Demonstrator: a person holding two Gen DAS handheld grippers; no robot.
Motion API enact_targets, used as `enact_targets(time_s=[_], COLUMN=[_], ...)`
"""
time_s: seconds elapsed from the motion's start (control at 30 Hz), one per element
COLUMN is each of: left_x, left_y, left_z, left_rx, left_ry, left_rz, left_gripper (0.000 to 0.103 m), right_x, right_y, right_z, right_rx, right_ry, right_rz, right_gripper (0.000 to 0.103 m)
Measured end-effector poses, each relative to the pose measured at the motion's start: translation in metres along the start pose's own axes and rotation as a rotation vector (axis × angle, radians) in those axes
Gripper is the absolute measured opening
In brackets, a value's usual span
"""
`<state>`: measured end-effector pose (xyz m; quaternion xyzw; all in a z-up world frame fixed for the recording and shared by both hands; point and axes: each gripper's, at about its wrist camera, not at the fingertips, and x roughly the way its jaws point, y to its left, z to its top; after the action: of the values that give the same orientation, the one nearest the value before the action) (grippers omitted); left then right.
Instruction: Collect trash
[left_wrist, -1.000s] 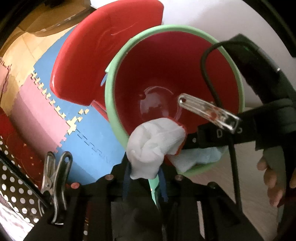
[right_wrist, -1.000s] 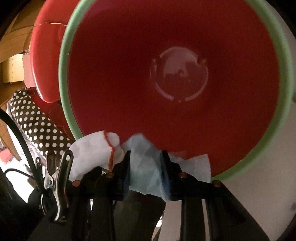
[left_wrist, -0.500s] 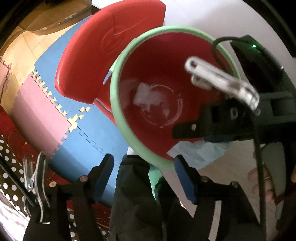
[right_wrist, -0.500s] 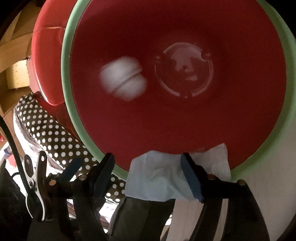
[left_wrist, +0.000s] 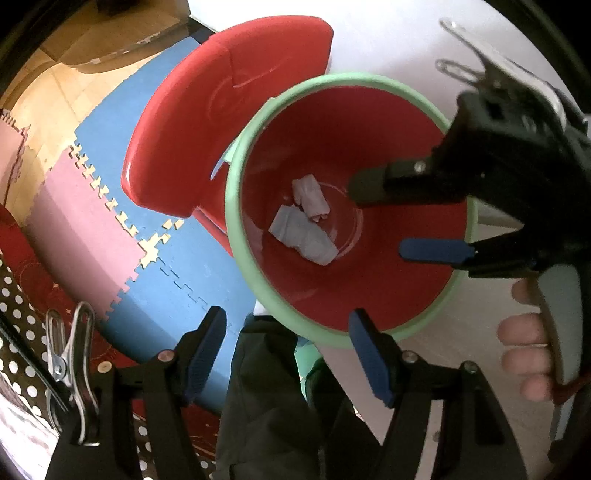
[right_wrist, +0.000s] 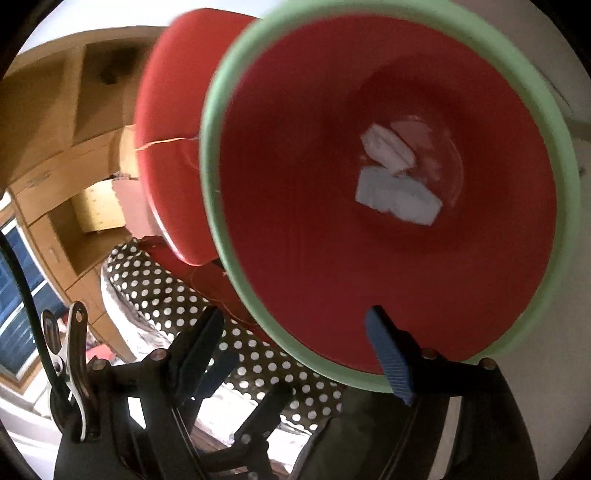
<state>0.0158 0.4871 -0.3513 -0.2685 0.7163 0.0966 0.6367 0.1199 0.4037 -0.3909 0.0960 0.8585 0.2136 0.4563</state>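
Note:
A red bin with a green rim (left_wrist: 232, 206) (right_wrist: 209, 155) stands open, and its red lid (left_wrist: 221, 110) (right_wrist: 166, 129) is tipped back behind it. At the bottom of the bin lie a crumpled white tissue (left_wrist: 312, 195) (right_wrist: 388, 147) and a pale blue tissue (left_wrist: 303, 236) (right_wrist: 397, 201). My left gripper (left_wrist: 286, 317) hangs open over the near rim and holds nothing. My right gripper (left_wrist: 378, 219) (right_wrist: 295, 314) reaches over the bin from the right. Its jaws are opening, with nothing between them.
Blue and pink foam puzzle mats (left_wrist: 177, 266) cover the floor left of the bin. A dark polka-dot cloth (right_wrist: 166, 280) lies near it, and wooden cabinets (right_wrist: 55, 110) stand behind. A person's hand (left_wrist: 524, 332) and a dark trouser leg (left_wrist: 266, 387) are close by.
Both grippers opened and let go of their tissues. The white one fell first, then the blue one slid off the rim, and both now lie at the bin's bottom. Both grippers rose a little.

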Motion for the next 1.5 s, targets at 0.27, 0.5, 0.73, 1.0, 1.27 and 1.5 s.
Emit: enact_targets(time_s=[0.27,0.5,0.73,1.0,1.27,1.5], left_x=[-0.012,-0.047,-0.084,-0.125,-0.171,-0.198], left_y=[0.007,0.012,0.014,0.006,-0.005,-0.024], left_z=[0.005,0.004,-0.001,-0.021,-0.052,-0.073], left_rx=[-0.022,-0.037,-0.057,-0.051,-0.063,-0.099], left_ry=[-0.02,-0.089,-0.144,-0.209,-0.3,-0.37], left_rz=[0.008,0.048,0.133,0.227,0.257,0.281], left_gripper=[0.072,0.072,0.072,0.072,0.072,0.072], right_x=[0.001,-0.027,-0.072,-0.114,-0.139,-0.184], right_y=[0.016,0.04,0.077,0.094,0.098,0.114], right_z=[-0.009,-0.023,-0.041,-0.072,-0.124,-0.18], right_rx=[-0.083,-0.189,-0.316,-0.352,-0.435,-0.573], right_ry=[-0.001,-0.061,-0.218,-0.333,-0.383,-0.548], right_rz=[-0.093,-0.092,-0.111,-0.049,-0.036,-0.012], right_gripper=[0.081,0.081,0.081,0.081,0.081,0.081])
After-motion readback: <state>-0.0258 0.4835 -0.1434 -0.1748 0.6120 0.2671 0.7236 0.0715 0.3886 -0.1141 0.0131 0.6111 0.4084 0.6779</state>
